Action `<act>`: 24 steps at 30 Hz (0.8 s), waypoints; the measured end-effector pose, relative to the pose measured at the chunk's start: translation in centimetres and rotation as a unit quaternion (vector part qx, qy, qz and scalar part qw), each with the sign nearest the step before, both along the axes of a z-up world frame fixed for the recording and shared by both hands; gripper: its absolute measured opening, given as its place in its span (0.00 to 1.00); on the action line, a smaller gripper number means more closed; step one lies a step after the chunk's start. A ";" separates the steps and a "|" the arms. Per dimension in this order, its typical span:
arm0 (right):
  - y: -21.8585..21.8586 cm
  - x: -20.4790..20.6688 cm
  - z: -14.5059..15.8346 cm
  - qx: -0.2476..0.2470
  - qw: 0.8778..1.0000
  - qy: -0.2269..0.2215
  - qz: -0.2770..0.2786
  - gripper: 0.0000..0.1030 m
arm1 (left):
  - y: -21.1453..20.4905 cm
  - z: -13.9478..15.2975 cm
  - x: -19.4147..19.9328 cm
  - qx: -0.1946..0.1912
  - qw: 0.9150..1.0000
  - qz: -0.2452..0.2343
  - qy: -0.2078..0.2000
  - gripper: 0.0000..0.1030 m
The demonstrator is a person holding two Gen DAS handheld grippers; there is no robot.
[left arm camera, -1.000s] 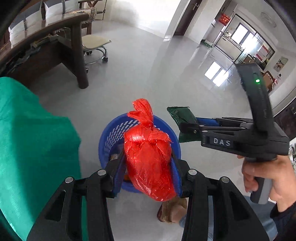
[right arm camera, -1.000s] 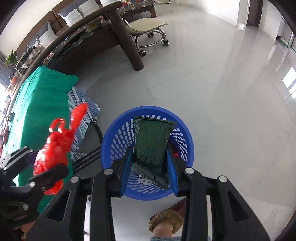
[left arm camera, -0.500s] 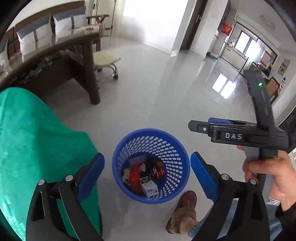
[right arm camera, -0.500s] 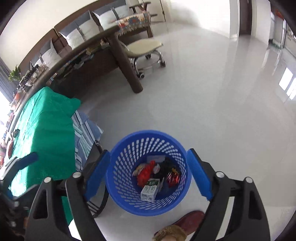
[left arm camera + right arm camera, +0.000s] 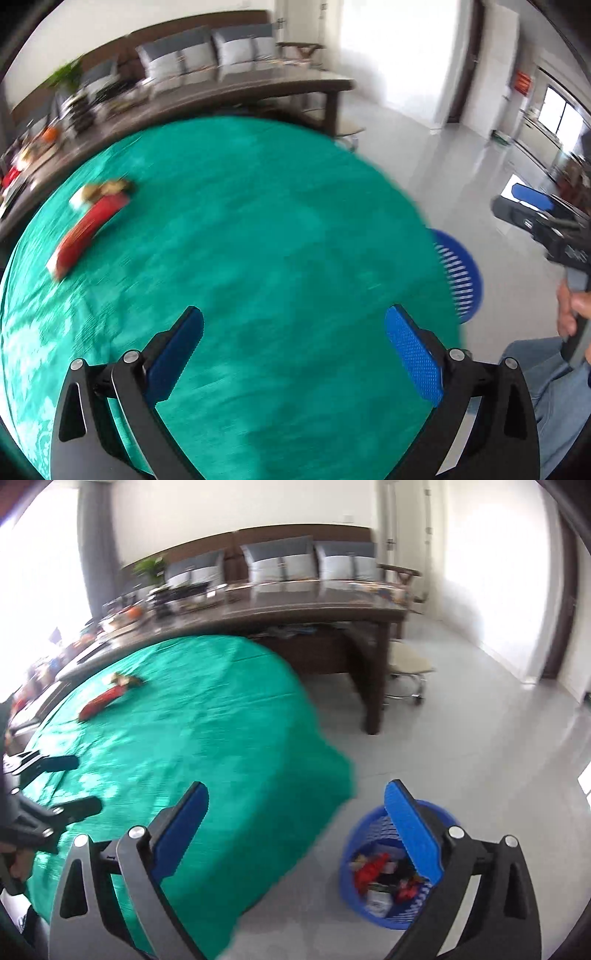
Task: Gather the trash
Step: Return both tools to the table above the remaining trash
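Green cloth [image 5: 258, 240] covers the table; on its far left lies a red wrapper [image 5: 86, 230], long axis running away and rightward, with something brownish, too blurred to name, at its far end. Left gripper [image 5: 293, 350], jaws apart and empty, is nearer; right gripper [image 5: 297, 830], likewise apart, hangs by the bin [image 5: 349, 853] off the cloth's edge.

Our left tongs [image 5: 293, 347] are black, angular arms with cut-out windows, silver round screws at the joints and blue pads [image 5: 413, 354] dotted with a fine texture. Our right tongs [image 5: 295, 827] match them: black frame, silver screws, smooth-looking blue pads [image 5: 415, 830]. In the left view the right tool shows a black body with blurred pale lettering and a blue tip. Our right hand [image 5: 572, 310] is bare skin on a dark grip, and we wear blue jeans [image 5: 557, 398].
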State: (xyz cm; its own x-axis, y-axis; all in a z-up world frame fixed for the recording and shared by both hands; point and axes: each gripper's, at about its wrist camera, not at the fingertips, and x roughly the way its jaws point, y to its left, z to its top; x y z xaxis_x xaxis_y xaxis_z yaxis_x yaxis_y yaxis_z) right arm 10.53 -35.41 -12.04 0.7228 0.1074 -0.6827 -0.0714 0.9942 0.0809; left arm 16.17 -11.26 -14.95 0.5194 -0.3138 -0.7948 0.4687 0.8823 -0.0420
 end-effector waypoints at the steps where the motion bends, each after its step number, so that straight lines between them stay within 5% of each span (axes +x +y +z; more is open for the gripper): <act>1: 1.7 0.8 -0.3 0.008 1.000 0.013 0.012 0.92 | 2.0 -0.4 0.5 0.001 1.000 0.015 0.006 0.95; 10: 12.6 7.8 -3.1 -0.037 0.996 0.073 0.037 0.95 | 9.8 -2.2 5.8 0.023 0.996 0.090 0.014 0.95; 24: 13.6 10.3 -5.5 -0.043 0.994 0.099 0.016 0.96 | 11.6 -3.3 8.4 0.028 0.994 0.102 0.012 0.96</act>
State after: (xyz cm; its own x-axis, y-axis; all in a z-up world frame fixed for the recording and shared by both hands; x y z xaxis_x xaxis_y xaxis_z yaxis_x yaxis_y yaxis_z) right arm 20.79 -21.78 -17.59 0.5713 0.0639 -0.8183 -0.0944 0.9955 0.0118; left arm 24.59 0.38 -18.21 0.5487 -0.1592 -0.8207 0.2787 0.9604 0.0000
